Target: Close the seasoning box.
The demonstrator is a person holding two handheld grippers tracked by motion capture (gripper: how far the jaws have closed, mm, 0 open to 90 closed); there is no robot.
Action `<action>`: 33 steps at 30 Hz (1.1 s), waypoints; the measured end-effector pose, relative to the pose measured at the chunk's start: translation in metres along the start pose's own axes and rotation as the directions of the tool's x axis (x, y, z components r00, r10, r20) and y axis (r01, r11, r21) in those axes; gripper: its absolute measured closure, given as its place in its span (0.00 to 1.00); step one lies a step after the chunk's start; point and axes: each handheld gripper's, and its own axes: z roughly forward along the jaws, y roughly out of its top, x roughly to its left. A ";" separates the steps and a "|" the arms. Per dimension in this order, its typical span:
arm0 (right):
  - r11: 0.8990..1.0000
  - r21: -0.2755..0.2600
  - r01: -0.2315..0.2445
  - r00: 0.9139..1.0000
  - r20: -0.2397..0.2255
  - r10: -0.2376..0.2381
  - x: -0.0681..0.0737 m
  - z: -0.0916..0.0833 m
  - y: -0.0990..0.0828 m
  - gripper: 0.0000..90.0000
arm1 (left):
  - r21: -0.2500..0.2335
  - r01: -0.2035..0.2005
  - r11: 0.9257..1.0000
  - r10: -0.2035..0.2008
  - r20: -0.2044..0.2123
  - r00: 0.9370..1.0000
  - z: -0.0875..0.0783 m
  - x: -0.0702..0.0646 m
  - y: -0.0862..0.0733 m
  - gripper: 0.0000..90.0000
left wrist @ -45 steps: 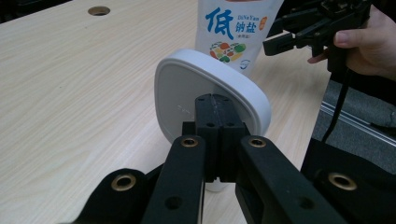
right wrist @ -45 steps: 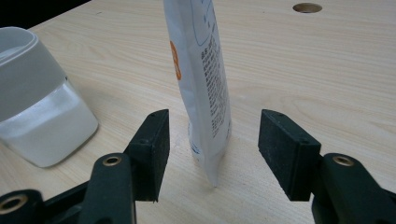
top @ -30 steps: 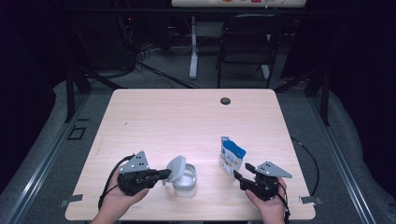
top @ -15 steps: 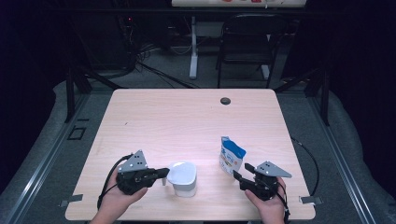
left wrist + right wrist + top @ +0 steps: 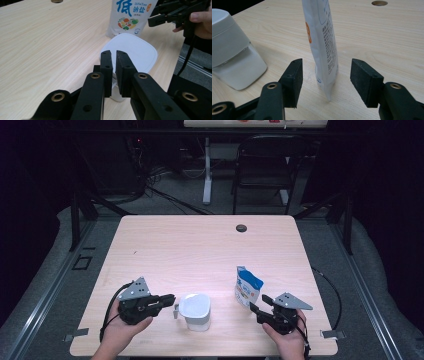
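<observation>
Black jaws of the left gripper [image 5: 167, 298] stand narrowly parted, having just been opening, with nothing visibly pressed between them; their tips sit just beside the white lidded container [image 5: 194, 310], whose lower body they partly hide in the left gripper view. Right of it stands the salt pouch [image 5: 247, 287], upright between the wide-open, non-touching jaws of the right gripper [image 5: 257, 306], its top cut off in the right gripper view.

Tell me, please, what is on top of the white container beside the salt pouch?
A closed white lid covers the white container; nothing rests on it. The contents are hidden.
</observation>
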 end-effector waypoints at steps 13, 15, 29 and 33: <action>1.000 -0.001 -0.004 1.000 0.002 0.004 -0.002 0.000 0.000 0.49 | -0.004 0.085 0.996 -0.085 -0.126 0.988 0.002 0.031 -0.021 0.63; 1.000 0.000 -0.004 1.000 0.002 0.004 -0.002 0.000 0.000 0.49 | -0.015 0.095 0.995 -0.097 -0.148 0.984 0.003 0.037 -0.025 0.58; 1.000 0.001 -0.021 1.000 0.006 0.021 -0.007 -0.001 -0.001 0.49 | -0.053 0.224 0.973 -0.230 -0.246 0.942 0.003 0.066 -0.055 0.52; 1.000 -0.001 -0.026 1.000 0.010 0.026 -0.009 -0.003 -0.001 0.49 | -0.058 0.252 0.966 -0.258 -0.267 0.928 0.003 0.073 -0.063 0.52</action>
